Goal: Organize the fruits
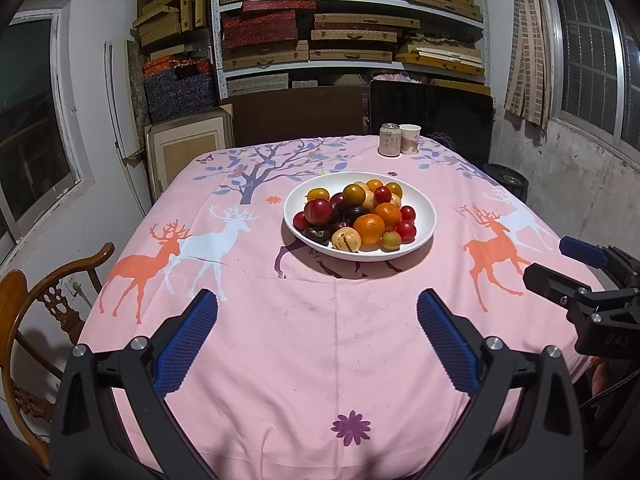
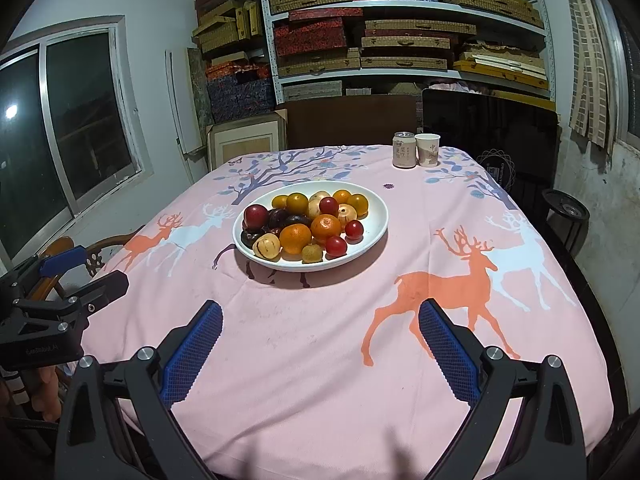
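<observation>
A white bowl [image 1: 424,208] stands mid-table, piled with several fruits: oranges [image 1: 369,229], red plums [image 1: 318,211], dark plums and small yellow fruits. It also shows in the right wrist view [image 2: 376,216], with an orange [image 2: 295,239] at the front of the pile. My left gripper [image 1: 318,312] is open and empty above the near part of the pink tablecloth, short of the bowl. My right gripper [image 2: 320,320] is open and empty too, to the bowl's near right. Each gripper shows at the edge of the other's view.
A drink can [image 1: 389,140] and a paper cup [image 1: 410,139] stand at the table's far edge. A wooden chair [image 1: 44,304] stands at the left side. A dark chair back [image 1: 432,120] and shelves of boxes [image 1: 348,20] lie beyond.
</observation>
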Motion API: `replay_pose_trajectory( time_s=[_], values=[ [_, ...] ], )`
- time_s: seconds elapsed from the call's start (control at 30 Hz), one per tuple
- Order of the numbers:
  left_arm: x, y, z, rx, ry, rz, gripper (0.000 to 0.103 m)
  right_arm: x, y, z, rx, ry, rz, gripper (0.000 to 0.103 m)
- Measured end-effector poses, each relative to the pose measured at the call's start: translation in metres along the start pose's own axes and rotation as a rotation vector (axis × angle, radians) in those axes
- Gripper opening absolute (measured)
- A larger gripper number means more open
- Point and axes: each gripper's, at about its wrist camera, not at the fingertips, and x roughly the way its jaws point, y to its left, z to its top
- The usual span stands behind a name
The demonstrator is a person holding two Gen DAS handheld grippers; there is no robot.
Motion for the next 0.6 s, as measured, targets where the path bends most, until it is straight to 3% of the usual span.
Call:
replay_pose_trajectory(
  time_s=[0.6],
  values=[
    [0.0077,0.0025,0.0005,-0.017,0.018,-0.008,0.098,0.001,0.0025,-0.0012,-0.007,0.0,-0.007,0.099]
  ],
)
